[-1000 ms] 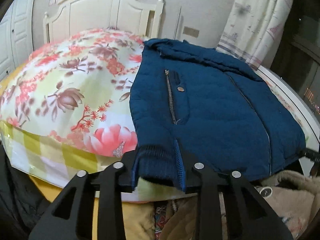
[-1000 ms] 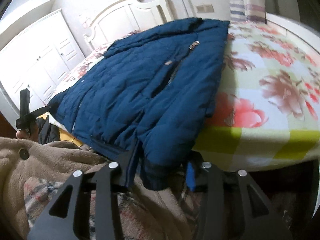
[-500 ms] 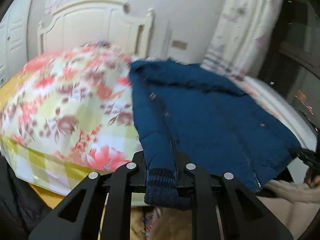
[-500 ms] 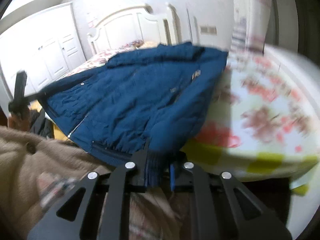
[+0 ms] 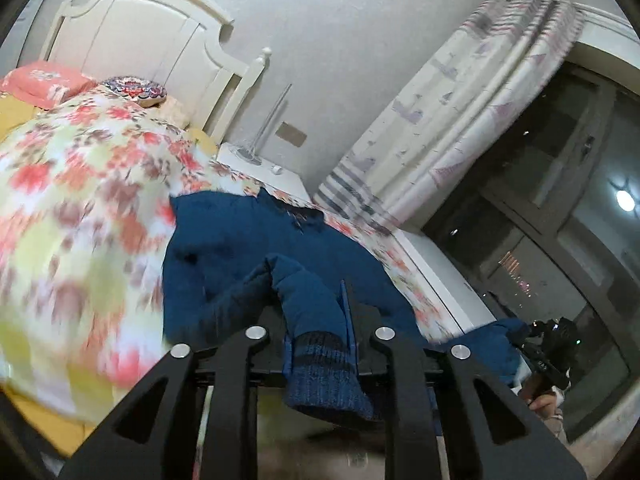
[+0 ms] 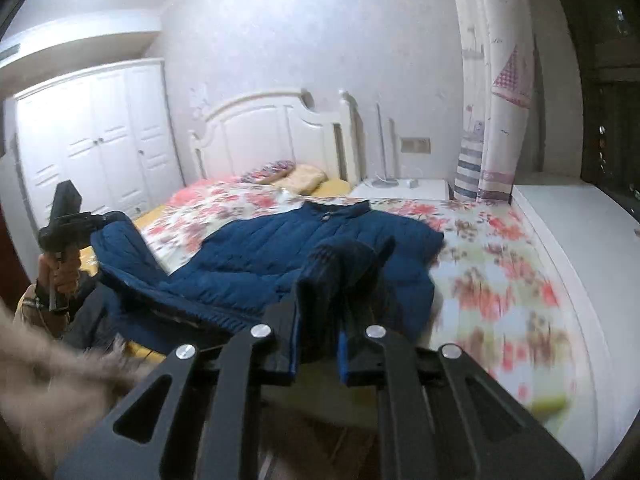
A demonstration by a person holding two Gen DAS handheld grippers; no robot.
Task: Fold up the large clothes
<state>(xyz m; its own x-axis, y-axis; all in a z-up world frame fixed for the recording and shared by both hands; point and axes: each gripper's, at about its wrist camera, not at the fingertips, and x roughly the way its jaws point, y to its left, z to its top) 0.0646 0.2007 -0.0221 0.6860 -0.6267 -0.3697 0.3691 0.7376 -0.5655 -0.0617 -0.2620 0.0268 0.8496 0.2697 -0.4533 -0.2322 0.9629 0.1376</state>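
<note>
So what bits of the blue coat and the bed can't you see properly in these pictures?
- Left wrist view: the floral quilt is smeared by motion blur.
- Left wrist view: the left gripper hides the pinched part of the blue jacket.
- Right wrist view: the right gripper covers the hem it holds.
- Right wrist view: the jacket's near edge drops out of sight behind the gripper frame.

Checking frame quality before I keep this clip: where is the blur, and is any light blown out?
Left wrist: floral quilt smeared by motion, blue jacket softer, ceiling light reflected in the dark window. Right wrist: quilt's near edge and beige sleeve blurred, top-left ceiling glare washed out; both fisheye-curved.
</note>
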